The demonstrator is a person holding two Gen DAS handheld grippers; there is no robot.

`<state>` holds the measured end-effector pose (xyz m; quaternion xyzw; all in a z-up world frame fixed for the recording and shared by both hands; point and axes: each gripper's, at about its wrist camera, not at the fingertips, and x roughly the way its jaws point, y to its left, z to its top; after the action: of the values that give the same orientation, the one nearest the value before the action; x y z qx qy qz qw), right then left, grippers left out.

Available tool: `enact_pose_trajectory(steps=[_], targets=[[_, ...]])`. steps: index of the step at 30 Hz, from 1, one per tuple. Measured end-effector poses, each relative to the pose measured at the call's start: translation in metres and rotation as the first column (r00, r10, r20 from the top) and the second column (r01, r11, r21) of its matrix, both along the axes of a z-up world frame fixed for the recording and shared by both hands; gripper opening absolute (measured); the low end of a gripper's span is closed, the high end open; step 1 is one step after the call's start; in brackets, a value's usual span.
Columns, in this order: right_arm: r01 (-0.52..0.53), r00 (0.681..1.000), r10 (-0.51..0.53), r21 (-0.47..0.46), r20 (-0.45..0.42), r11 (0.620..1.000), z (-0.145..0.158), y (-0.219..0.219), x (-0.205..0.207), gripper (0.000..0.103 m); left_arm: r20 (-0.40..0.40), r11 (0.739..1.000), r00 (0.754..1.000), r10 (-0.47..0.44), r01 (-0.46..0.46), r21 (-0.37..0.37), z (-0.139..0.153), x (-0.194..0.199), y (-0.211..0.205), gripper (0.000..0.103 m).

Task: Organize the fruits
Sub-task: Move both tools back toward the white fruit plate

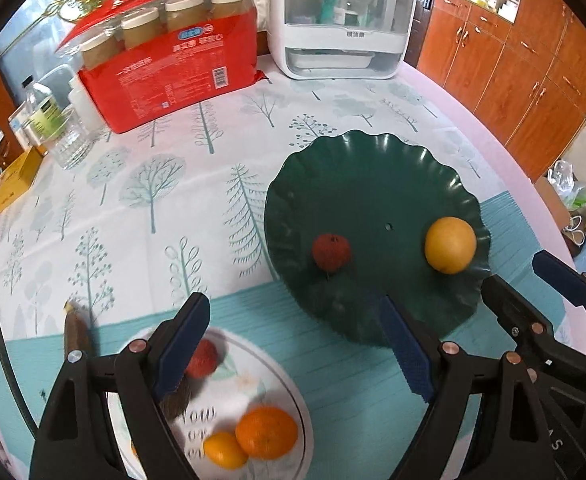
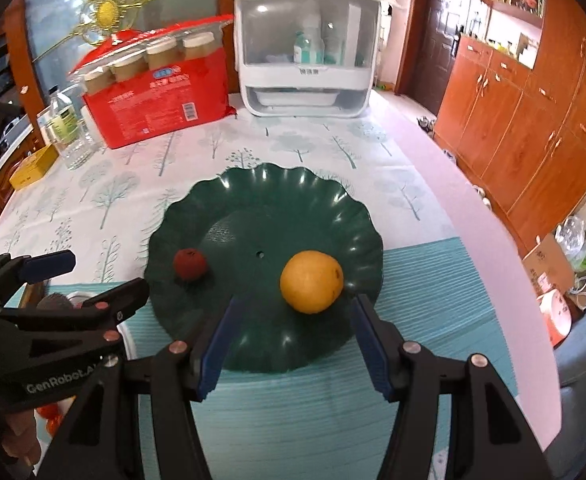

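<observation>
A dark green scalloped plate (image 1: 373, 184) (image 2: 293, 192) holds a small red fruit (image 1: 331, 251) (image 2: 189, 264) and a yellow round fruit (image 1: 450, 244) (image 2: 311, 281). A white plate (image 1: 269, 364) at the near left holds a red lychee-like fruit (image 1: 203, 358), an orange (image 1: 266, 432), a smaller yellow-orange fruit (image 1: 225, 450) and a brown fruit partly hidden by a finger. My left gripper (image 1: 293, 344) is open and empty above the white plate's right part. My right gripper (image 2: 293, 344) is open and empty, just short of the yellow fruit; it also shows in the left wrist view (image 1: 533, 284).
A red package of jars (image 1: 169, 60) (image 2: 161, 92), a white storage box (image 1: 341, 20) (image 2: 305, 52), a clear bottle (image 1: 53, 128) and a yellow box (image 1: 13, 180) stand at the table's back. A brown stick-like object (image 1: 75, 330) lies left of the white plate. Wooden cabinets line the right.
</observation>
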<state>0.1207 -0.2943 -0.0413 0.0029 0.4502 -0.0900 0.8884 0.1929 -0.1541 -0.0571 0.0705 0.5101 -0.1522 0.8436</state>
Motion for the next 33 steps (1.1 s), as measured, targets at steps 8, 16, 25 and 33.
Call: enact_pose_trajectory(steps=[8,16,25,33], targets=[[-0.029,0.999,0.027,0.028,0.047,0.999,0.036,0.016,-0.026,0.059,0.059,0.999,0.997,0.046,-0.046,0.001,0.042,-0.035,0.023,0.086],[-0.086,0.994,0.081,0.058,0.071,0.995,0.065,0.039,-0.045,0.059,0.068,0.99,0.988,0.136,-0.133,-0.053,0.075,-0.069,0.067,0.092],[-0.187,0.981,0.182,0.075,0.073,0.979,0.07,0.079,-0.058,0.059,0.126,0.971,0.963,0.238,-0.236,-0.028,0.09,-0.111,0.124,0.092],[-0.283,0.959,0.278,0.096,0.061,0.954,0.061,0.115,-0.066,0.059,0.108,0.948,0.943,0.316,-0.317,-0.008,0.074,-0.135,0.175,0.092]])
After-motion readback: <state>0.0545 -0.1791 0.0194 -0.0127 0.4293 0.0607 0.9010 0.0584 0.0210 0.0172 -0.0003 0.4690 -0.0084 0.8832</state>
